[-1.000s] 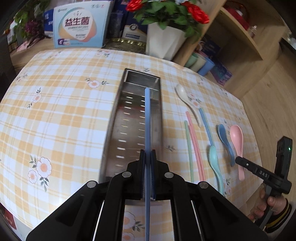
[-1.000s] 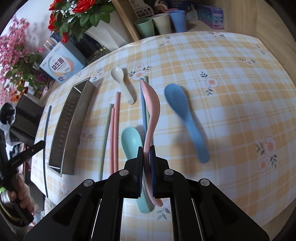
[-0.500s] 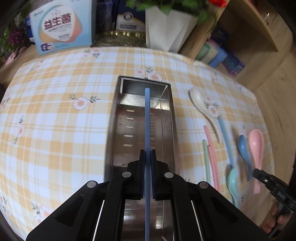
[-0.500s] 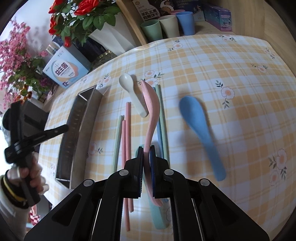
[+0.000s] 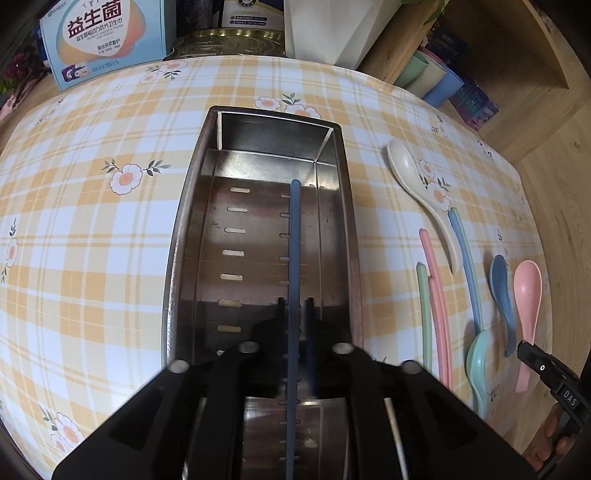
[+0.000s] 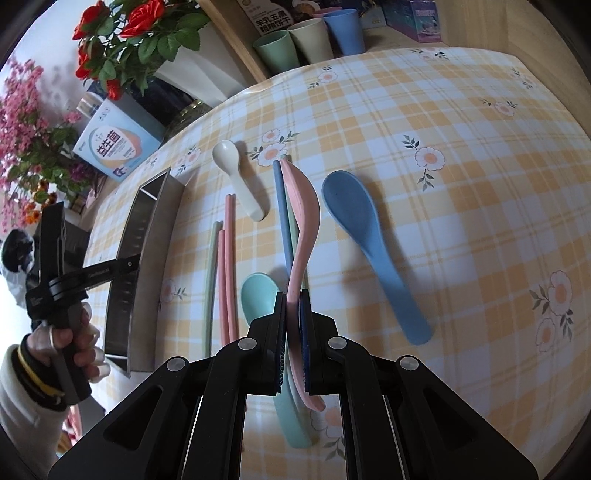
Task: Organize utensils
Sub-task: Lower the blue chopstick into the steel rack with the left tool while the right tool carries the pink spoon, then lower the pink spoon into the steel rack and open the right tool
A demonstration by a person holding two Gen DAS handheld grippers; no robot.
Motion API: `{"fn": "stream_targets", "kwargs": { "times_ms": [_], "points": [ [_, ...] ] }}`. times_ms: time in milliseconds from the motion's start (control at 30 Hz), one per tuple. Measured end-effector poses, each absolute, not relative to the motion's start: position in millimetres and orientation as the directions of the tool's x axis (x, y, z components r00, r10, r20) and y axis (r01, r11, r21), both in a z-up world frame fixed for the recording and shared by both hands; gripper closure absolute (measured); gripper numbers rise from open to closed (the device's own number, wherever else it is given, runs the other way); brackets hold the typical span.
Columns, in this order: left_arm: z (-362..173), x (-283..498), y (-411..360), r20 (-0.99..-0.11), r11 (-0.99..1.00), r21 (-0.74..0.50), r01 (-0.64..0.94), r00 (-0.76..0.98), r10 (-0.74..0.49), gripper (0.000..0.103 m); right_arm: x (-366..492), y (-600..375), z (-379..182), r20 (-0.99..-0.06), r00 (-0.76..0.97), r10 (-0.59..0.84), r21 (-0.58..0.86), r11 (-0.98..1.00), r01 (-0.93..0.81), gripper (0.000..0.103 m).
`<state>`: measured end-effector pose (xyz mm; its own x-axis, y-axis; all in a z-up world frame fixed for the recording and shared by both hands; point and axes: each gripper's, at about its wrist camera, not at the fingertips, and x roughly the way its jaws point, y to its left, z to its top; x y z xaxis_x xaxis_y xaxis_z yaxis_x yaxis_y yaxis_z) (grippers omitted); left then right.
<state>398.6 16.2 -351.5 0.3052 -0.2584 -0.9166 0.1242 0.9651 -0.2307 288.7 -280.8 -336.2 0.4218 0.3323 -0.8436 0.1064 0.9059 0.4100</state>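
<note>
A long steel tray [image 5: 184,236] lies lengthwise on the checked tablecloth. A dark blue chopstick [image 5: 294,240] lies along its floor. My left gripper [image 5: 295,310] reaches down into the tray's near part; its jaws are opening and stand slightly apart on either side of the chopstick. My right gripper [image 6: 293,306] is shut on the handle of a pink spoon [image 6: 301,221], held just above the table. Under and beside it lie a teal spoon [image 6: 258,291], a blue spoon [image 6: 354,218], a white spoon [image 6: 236,173], two pink chopsticks [image 6: 227,258], a green chopstick [image 6: 211,277] and a light blue chopstick [image 6: 280,206].
A printed box [image 5: 107,37], a gold tin [image 5: 229,40] and a white flower pot [image 5: 332,29] stand behind the table. Three cups [image 6: 306,40] sit on a wooden shelf at the far edge. A hand and white sleeve [image 6: 22,398] hold the left gripper beside the tray.
My left gripper has come forward and down into the tray with the blue chopstick, and its jaws have parted from it. The right gripper has kept the pink spoon almost still.
</note>
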Motion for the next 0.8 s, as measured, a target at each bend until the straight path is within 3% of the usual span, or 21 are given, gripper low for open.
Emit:
{"fn": "stream_targets", "kwargs": {
  "times_ms": [67, 300, 367, 467, 800],
  "points": [
    [-346.9, 397.6, 17.8, -0.913, 0.967, -0.229, 0.113, 0.319, -0.253, 0.059, 288.3, -279.7, -334.2, -0.845, 0.421, 0.33, 0.406, 0.908, 0.102, 0.096],
    [-307.3, 380.3, 35.9, -0.878, 0.97, -0.209, 0.127, 0.412, -0.243, 0.025, 289.1, -264.8, -320.9, -0.846, 0.423, 0.324, 0.389, 0.918, 0.075, 0.096],
    [-295.4, 374.1, 42.1, -0.869, 0.975, -0.18, 0.129, 0.444, -0.219, 0.011, 290.4, -257.0, -316.6, -0.847, 0.421, 0.325, 0.385, 0.921, 0.063, 0.096],
    [-280.3, 362.6, 56.7, -0.854, 0.983, -0.136, 0.122, 0.489, -0.179, 0.006, 296.6, -237.6, -310.4, -0.853, 0.408, 0.326, 0.374, 0.927, 0.04, 0.096],
    [-274.1, 324.1, 121.3, -0.834, 0.998, -0.028, 0.061, 0.549, -0.057, 0.006, 333.5, -134.0, -295.2, -0.862, 0.364, 0.353, 0.356, 0.933, -0.063, 0.096]
  ]
}}
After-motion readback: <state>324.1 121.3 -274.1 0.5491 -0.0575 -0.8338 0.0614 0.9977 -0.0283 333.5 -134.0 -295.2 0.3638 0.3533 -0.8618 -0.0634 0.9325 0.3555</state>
